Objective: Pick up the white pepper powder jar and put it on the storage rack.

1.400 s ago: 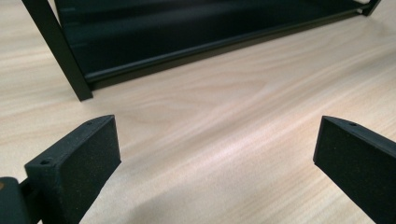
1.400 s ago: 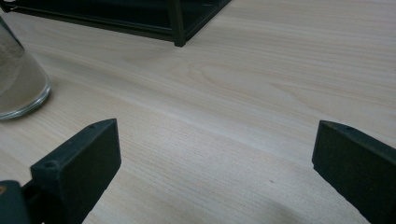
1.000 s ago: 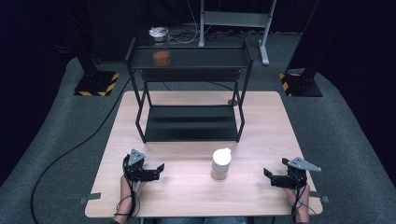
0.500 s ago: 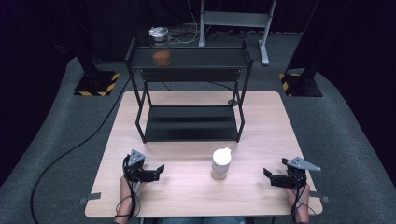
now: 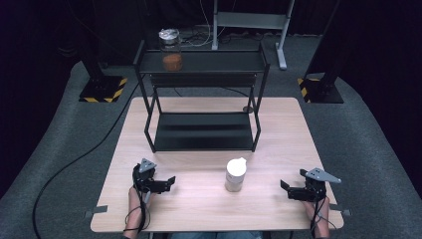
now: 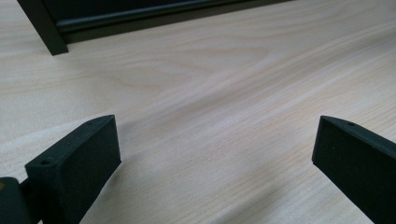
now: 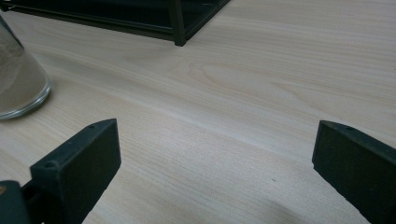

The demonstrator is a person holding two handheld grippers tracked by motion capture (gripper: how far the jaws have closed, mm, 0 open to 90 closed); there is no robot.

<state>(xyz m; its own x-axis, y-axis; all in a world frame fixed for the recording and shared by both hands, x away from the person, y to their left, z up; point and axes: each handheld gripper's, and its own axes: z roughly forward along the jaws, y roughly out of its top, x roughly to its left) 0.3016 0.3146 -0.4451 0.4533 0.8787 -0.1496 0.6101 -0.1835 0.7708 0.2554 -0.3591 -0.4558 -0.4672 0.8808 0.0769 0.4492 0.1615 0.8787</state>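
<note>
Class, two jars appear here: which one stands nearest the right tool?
The white-lidded jar on the table, between the tools. The other jar, holding orange contents, stands on the rack's top shelf.

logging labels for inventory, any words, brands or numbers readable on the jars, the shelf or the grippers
None readable.
White-lidded glass jar of pale powder on the wooden table: no label visible.
Clear glass jar with orange contents on the black metal shelf rack: too small to tell.

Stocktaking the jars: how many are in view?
2: a pale-filled jar on the table between the grippers, and an orange-filled jar on the rack top shelf. None look hidden.
</note>
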